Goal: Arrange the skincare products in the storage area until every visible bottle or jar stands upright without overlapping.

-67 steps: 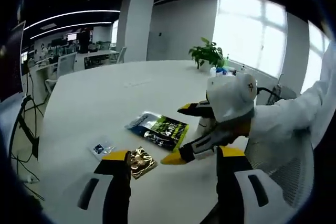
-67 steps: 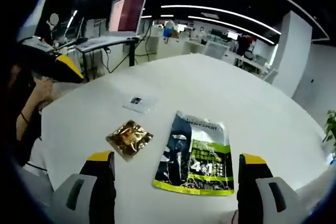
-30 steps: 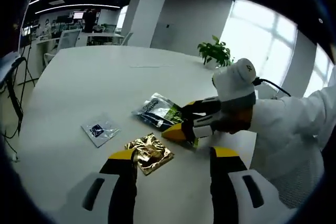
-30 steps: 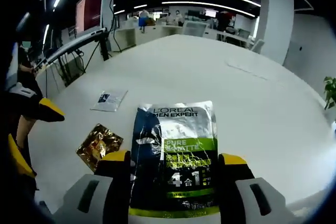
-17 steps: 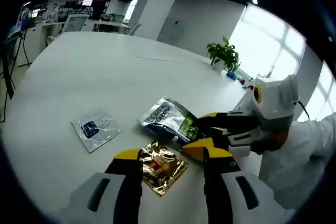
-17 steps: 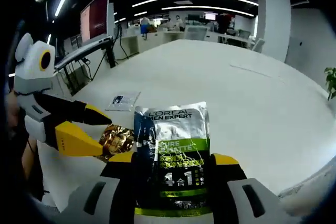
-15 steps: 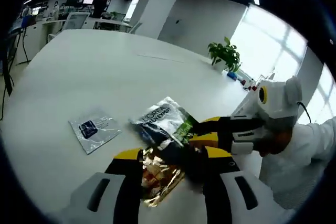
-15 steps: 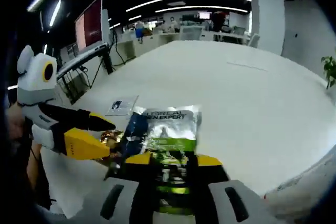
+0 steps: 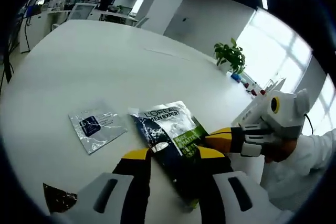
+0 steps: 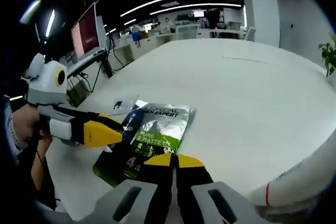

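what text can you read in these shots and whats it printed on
"L'OREAL MEN EXPERT" on the green pouch.
"PURE & MATTE" on the pouch's green band, partly blurred.
Clear sachet: dark label too small to read.
Gold packet: nothing legible.

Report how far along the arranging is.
Done: nothing stands upright yet, and no bottle or jar is in sight. In hand: the right gripper is shut on the edge of the green pouch, and the open left gripper straddles it. Left: the clear sachet and the gold sachet lie flat on the table, apart from each other.
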The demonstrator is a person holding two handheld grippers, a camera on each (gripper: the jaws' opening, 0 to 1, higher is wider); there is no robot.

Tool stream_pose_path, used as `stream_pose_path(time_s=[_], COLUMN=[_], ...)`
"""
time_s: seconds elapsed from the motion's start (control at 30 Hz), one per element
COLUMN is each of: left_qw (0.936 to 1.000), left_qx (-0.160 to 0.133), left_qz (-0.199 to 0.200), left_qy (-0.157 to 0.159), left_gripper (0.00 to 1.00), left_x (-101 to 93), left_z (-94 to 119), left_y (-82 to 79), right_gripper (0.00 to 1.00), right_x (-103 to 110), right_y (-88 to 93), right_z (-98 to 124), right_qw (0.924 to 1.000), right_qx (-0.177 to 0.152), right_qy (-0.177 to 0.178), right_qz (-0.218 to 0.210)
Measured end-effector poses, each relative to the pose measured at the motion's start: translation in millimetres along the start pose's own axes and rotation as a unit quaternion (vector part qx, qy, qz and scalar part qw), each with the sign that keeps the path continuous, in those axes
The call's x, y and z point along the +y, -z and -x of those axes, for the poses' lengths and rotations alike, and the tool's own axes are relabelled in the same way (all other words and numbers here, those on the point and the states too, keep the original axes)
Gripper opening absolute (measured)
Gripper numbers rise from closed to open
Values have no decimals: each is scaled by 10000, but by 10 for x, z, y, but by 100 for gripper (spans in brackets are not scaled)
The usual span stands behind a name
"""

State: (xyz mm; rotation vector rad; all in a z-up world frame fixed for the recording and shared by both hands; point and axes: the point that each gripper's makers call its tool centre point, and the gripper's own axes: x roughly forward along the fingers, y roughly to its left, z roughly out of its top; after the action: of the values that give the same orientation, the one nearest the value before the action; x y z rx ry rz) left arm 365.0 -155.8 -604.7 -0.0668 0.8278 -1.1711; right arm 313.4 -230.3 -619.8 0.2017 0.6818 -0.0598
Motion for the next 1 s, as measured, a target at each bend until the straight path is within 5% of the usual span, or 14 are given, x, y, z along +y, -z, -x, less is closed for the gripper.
stream_pose_path(time_s=[0.4,0.6,0.7,0.83,0.93,1.0], left_qw=[9988,9990,9951,9888,9760,9722], left_qx=[-226,-389,-298,-38,-60,146], left_qz=[427,-200,-882,-1157,-1780,-1705], left_qy=[27,6,325,938,1254,1601], left_gripper=[32,40,43,46,49,51], left_x=[69,88,-35,-170,-196,-221], left_z=[81,93,89,10,-79,-116], left_y=[36,-142,-266,-296,-398,-340], right_gripper=[0,0,0,0,0,0], right_x=[110,208,235,273,325,319], right_y=[-290,-400,-432,-443,-443,-447], right_z=[278,420,447,531,607,638], right_qw=[9960,9964,9961,9948,9927,9917], right_qx=[-526,-665,-690,-720,-783,-807], right_qy=[-402,-489,-553,-635,-801,-877], right_qz=[-604,-186,-16,343,451,482])
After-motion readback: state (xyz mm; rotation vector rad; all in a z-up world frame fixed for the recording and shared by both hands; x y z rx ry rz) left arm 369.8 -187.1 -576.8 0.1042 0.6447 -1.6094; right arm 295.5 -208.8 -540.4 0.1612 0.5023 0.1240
